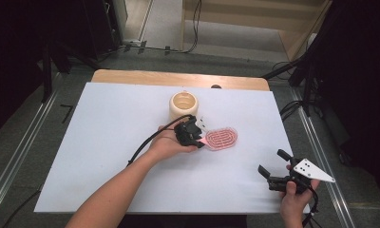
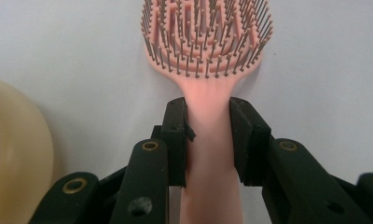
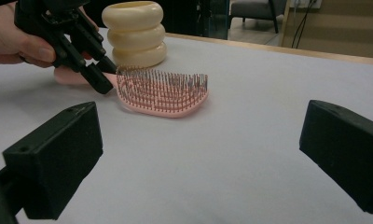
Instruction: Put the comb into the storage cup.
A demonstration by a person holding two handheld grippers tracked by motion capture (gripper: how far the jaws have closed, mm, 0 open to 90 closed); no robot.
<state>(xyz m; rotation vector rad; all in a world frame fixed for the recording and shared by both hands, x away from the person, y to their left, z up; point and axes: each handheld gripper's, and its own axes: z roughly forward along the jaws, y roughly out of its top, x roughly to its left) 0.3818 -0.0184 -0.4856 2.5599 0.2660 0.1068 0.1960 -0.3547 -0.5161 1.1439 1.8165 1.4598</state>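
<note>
A pink hairbrush [image 1: 221, 137] lies bristles up on the white table sheet [image 1: 107, 142], just right of centre. My left gripper [image 1: 190, 132] is shut on its handle; in the left gripper view the two jaws press the handle from both sides, with the left gripper [image 2: 207, 116] just below the brush head [image 2: 205, 42]. My right gripper [image 1: 272, 161] hovers open and holds nothing near the front right of the sheet. Its own view shows the right gripper [image 3: 201, 158] wide apart, the hairbrush [image 3: 161, 93] ahead, and the left gripper [image 3: 89, 60] at the handle.
A cream ribbed cup [image 1: 183, 105] stands upright just behind the left hand and close to the brush, and shows as the cup [image 3: 135, 32] and the cup [image 2: 12, 154] in the gripper views. A wooden table edge [image 1: 178, 78] runs along the back.
</note>
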